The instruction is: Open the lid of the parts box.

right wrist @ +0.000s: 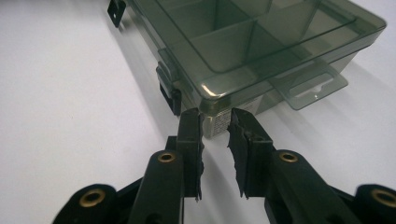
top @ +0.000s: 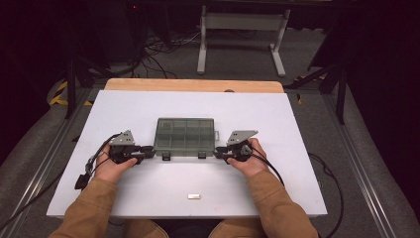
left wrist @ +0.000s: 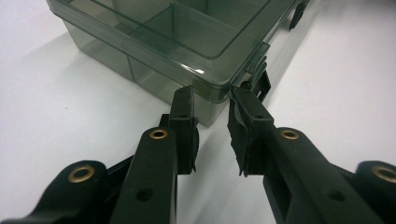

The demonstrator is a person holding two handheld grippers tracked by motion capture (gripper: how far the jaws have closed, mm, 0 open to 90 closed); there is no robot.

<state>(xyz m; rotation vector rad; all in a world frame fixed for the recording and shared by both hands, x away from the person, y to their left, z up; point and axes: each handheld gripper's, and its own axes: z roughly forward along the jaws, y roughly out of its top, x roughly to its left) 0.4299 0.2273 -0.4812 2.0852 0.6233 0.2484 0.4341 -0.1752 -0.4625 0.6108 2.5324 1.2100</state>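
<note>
A smoky see-through organiser box (top: 184,134) with its lid down lies in the middle of the white table (top: 148,106). My left gripper (top: 152,148) lies level at the box's front left corner. In the left gripper view its jaws stand a little apart, and my left gripper (left wrist: 211,93) has the corner of the box (left wrist: 187,32) just at its tips. My right gripper (top: 216,152) mirrors it at the front right corner. There my right gripper (right wrist: 215,113) also has a gap, with the corner of the box (right wrist: 261,42) at its mouth. I see no pad pressing.
Two black latches (top: 166,156) (top: 202,155) hang on the box's front side. A small pale piece (top: 194,197) lies near the table's front edge. A clear hang tab (right wrist: 308,86) sticks out from the box's side. A wooden strip (top: 193,85) runs behind the table.
</note>
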